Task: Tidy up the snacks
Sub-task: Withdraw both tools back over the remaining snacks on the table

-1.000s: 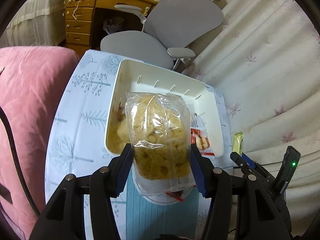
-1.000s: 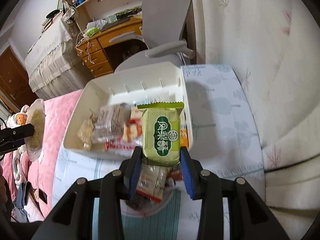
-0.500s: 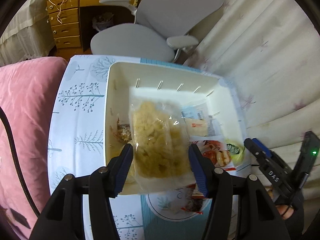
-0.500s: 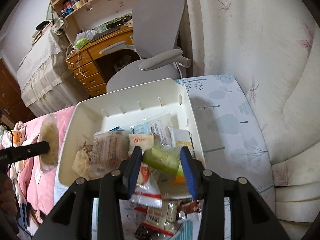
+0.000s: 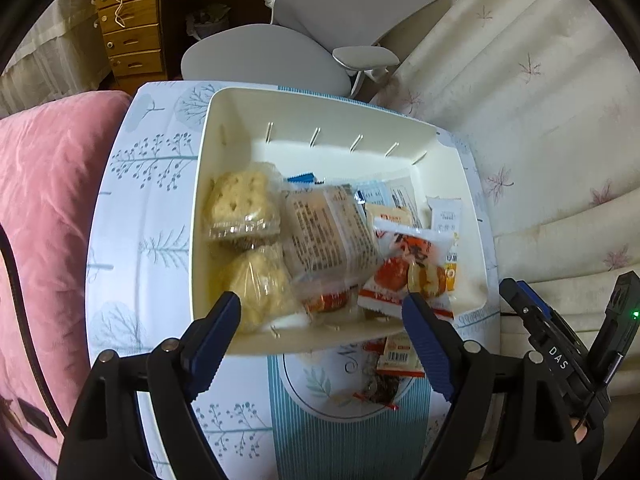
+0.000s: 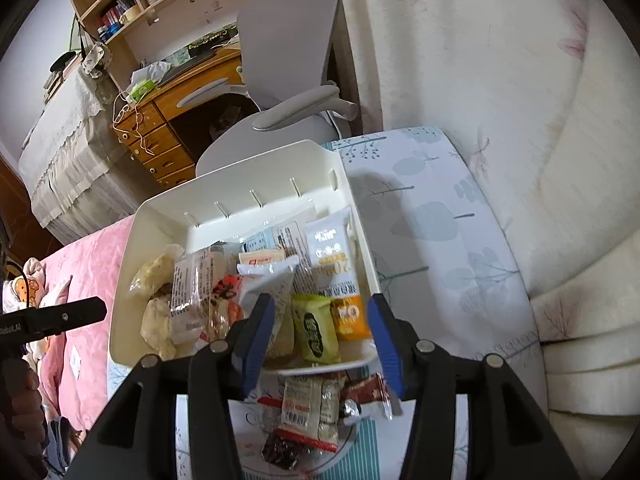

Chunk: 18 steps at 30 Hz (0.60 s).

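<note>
A white bin [image 5: 240,100] [image 6: 340,168] on the patterned table holds several wrapped snacks. The clear bag of yellow crumbly snack [image 5: 260,284] lies at its near left corner. The green packet [image 6: 316,328] lies at its near right, beside an orange-and-white packet [image 6: 348,312]. My left gripper [image 5: 320,320] is open and empty over the bin's near edge. My right gripper [image 6: 320,328] is open and empty above the green packet. A few snacks [image 6: 308,412] [image 5: 392,368] lie on a plate in front of the bin.
A pink cushion [image 5: 44,200] lies left of the table. A cream quilted bed [image 6: 560,160] runs along the right. A grey office chair [image 5: 280,52] and a wooden desk [image 6: 172,120] stand behind the table.
Both grippers moved forward over the bin and opened. The left one let go of the yellow snack bag, the right one let go of the green packet; both now lie in the bin.
</note>
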Each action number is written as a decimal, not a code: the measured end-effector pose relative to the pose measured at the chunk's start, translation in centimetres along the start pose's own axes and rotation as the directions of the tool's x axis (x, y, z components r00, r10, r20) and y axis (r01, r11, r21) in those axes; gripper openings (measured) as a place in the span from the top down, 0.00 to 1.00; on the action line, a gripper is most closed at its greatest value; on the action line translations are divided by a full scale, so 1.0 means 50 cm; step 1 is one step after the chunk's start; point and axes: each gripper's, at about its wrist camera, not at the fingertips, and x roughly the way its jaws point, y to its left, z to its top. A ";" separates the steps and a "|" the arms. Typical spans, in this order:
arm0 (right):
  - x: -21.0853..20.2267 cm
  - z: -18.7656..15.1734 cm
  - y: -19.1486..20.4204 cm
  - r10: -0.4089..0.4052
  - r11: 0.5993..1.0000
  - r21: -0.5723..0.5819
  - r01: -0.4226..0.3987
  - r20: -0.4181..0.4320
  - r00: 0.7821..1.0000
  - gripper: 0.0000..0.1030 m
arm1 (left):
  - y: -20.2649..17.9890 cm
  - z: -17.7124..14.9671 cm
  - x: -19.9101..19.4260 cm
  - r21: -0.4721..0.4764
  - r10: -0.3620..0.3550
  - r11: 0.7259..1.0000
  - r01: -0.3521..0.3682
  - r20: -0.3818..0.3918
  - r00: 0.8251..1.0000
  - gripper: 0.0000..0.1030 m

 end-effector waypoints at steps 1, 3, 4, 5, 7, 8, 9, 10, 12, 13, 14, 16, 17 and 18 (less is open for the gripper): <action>-0.004 -0.005 -0.004 0.001 1.000 0.002 -0.001 0.000 1.000 0.51 | -0.001 -0.008 -0.005 0.000 0.003 1.000 -0.003 0.001 1.000 0.20; -0.015 -0.018 -0.014 0.008 1.000 0.008 -0.008 0.000 1.000 0.51 | -0.006 -0.027 -0.015 0.000 0.014 1.000 -0.014 0.005 1.000 0.20; -0.018 -0.025 -0.018 0.011 1.000 0.009 -0.011 -0.003 1.000 0.50 | -0.009 -0.039 -0.021 -0.002 0.022 1.000 -0.022 0.008 1.000 0.20; -0.021 -0.032 -0.023 0.012 1.000 0.009 -0.012 -0.007 1.000 0.50 | -0.013 -0.050 -0.027 -0.004 0.027 1.000 -0.027 0.012 1.000 0.20; -0.030 -0.048 -0.037 0.015 1.000 0.010 -0.015 -0.017 1.000 0.50 | -0.019 -0.068 -0.035 -0.004 0.024 1.000 -0.024 0.020 1.000 0.19; -0.035 -0.055 -0.044 0.019 1.000 0.009 -0.019 -0.016 1.000 0.50 | -0.023 -0.079 -0.039 -0.005 0.023 1.000 -0.023 0.026 0.999 0.18; -0.039 -0.060 -0.048 0.021 1.000 0.007 -0.021 -0.015 1.000 0.50 | -0.028 -0.090 -0.043 -0.008 0.026 1.000 -0.026 0.031 0.999 0.18; -0.043 -0.067 -0.054 0.022 1.000 0.001 -0.022 -0.016 1.000 0.50 | -0.032 -0.099 -0.044 -0.013 0.031 0.999 -0.030 0.029 0.999 0.18; -0.048 -0.083 -0.067 0.023 1.000 -0.018 -0.023 -0.019 1.000 0.50 | -0.038 -0.115 -0.042 -0.034 0.028 0.999 -0.028 0.018 0.999 0.18; -0.049 -0.088 -0.070 0.023 0.999 -0.026 -0.023 -0.020 1.000 0.50 | -0.041 -0.120 -0.041 -0.044 0.026 0.999 -0.026 0.015 1.000 0.18; -0.051 -0.097 -0.077 0.021 0.999 -0.041 -0.022 -0.023 1.000 0.50 | -0.045 -0.128 -0.042 -0.050 0.026 0.998 -0.025 0.018 1.000 0.18; -0.051 -0.109 -0.087 0.023 0.998 -0.063 -0.024 -0.029 0.999 0.50 | -0.061 -0.145 -0.045 -0.048 0.026 0.999 -0.024 0.041 0.999 0.18; -0.051 -0.117 -0.093 0.028 0.997 -0.077 -0.030 -0.029 0.999 0.50 | -0.068 -0.150 -0.045 -0.041 0.029 0.999 -0.027 0.049 0.998 0.18; -0.051 -0.121 -0.096 0.031 0.996 -0.087 -0.033 -0.029 0.999 0.50 | -0.077 -0.159 -0.044 -0.029 0.037 0.999 -0.036 0.056 0.998 0.18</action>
